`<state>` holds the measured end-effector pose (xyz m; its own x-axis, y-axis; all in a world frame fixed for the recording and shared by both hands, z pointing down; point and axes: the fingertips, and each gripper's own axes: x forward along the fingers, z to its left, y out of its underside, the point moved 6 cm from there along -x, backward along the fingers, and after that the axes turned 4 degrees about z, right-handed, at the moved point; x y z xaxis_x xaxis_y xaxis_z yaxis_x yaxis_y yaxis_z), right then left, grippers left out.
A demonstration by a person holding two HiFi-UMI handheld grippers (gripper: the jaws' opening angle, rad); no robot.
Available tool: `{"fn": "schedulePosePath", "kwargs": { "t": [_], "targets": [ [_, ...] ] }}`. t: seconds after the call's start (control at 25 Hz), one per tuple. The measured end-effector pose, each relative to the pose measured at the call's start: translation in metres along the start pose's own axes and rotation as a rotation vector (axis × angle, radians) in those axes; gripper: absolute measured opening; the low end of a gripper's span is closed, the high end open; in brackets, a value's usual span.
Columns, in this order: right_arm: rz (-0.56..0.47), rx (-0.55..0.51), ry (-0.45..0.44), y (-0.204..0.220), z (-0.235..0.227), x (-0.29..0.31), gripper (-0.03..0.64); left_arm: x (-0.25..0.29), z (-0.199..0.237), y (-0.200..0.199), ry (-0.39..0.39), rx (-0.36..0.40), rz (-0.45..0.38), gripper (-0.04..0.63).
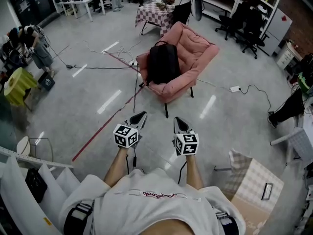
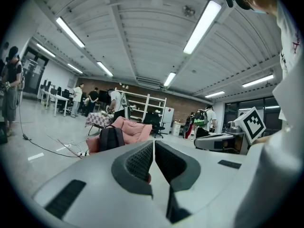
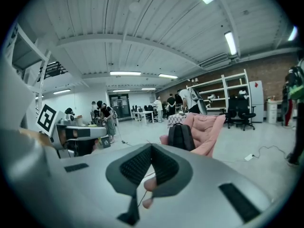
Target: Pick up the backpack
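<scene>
A black backpack [image 1: 163, 62] stands upright on the seat of a pink armchair [image 1: 195, 58] across the floor ahead of me. It also shows far off in the left gripper view as the backpack [image 2: 110, 138] and in the right gripper view as the backpack [image 3: 181, 136]. My left gripper [image 1: 141, 115] and right gripper [image 1: 178, 122] are held side by side above the grey floor, well short of the chair. Both point toward it. Each has its jaws shut with nothing between them.
A red line [image 1: 105, 129] and black cables [image 1: 100, 67] run over the floor to the left of the chair. A white power strip [image 1: 234, 88] with its cable lies to the right. A checked table [image 1: 153, 12] stands behind the chair, shelves and office chairs [image 1: 247, 28] at the back right.
</scene>
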<state>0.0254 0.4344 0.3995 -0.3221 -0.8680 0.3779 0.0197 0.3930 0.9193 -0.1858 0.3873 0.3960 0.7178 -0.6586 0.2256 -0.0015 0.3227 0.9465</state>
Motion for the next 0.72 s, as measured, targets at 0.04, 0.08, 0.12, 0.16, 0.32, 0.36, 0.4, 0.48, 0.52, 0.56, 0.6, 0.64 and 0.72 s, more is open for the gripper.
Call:
{"fn": "schedulePosePath", "kwargs": {
  "t": [0.04,0.08,0.12,0.16,0.32,0.36,0.4,0.48,0.52,0.56,0.6,0.64,0.72],
  "targets": [
    [-0.001,-0.008,-0.002,-0.001,-0.004,0.000,0.018,0.004,-0.002,-0.001,-0.005,0.005,0.000,0.021],
    [-0.003,-0.016,-0.003,-0.002,-0.008,0.000,0.018,0.007,-0.004,-0.001,-0.008,0.008,-0.001,0.021],
    [-0.006,-0.023,-0.005,-0.003,-0.012,0.000,0.018,0.010,-0.005,-0.003,-0.010,0.010,-0.004,0.021],
    [-0.009,-0.028,-0.004,-0.004,-0.016,0.001,0.018,0.013,-0.006,-0.004,-0.012,0.013,-0.006,0.021],
    [-0.015,-0.042,0.001,-0.012,-0.033,0.009,0.018,0.028,-0.008,-0.008,-0.018,0.018,-0.012,0.021],
    [-0.017,-0.039,-0.001,-0.013,-0.036,0.011,0.018,0.032,-0.008,-0.008,-0.020,0.017,-0.010,0.022],
    [-0.019,-0.036,-0.004,-0.014,-0.039,0.014,0.018,0.035,-0.008,-0.007,-0.021,0.016,-0.008,0.021],
    [-0.018,-0.035,-0.007,-0.016,-0.044,0.019,0.018,0.042,-0.006,-0.007,-0.023,0.014,-0.005,0.021],
    [-0.017,-0.037,-0.006,-0.017,-0.046,0.022,0.018,0.044,-0.005,-0.007,-0.025,0.013,-0.005,0.021],
    [-0.015,-0.039,-0.005,-0.018,-0.048,0.025,0.018,0.047,-0.002,-0.008,-0.028,0.011,-0.007,0.021],
    [-0.012,-0.039,-0.002,-0.019,-0.051,0.030,0.018,0.050,0.002,-0.009,-0.030,0.011,-0.008,0.021],
    [-0.010,-0.038,0.001,-0.021,-0.053,0.034,0.018,0.053,0.006,-0.010,-0.032,0.012,-0.008,0.023],
    [-0.005,-0.033,0.007,-0.023,-0.057,0.044,0.018,0.058,0.015,-0.013,-0.034,0.018,-0.008,0.023]
  ]
}}
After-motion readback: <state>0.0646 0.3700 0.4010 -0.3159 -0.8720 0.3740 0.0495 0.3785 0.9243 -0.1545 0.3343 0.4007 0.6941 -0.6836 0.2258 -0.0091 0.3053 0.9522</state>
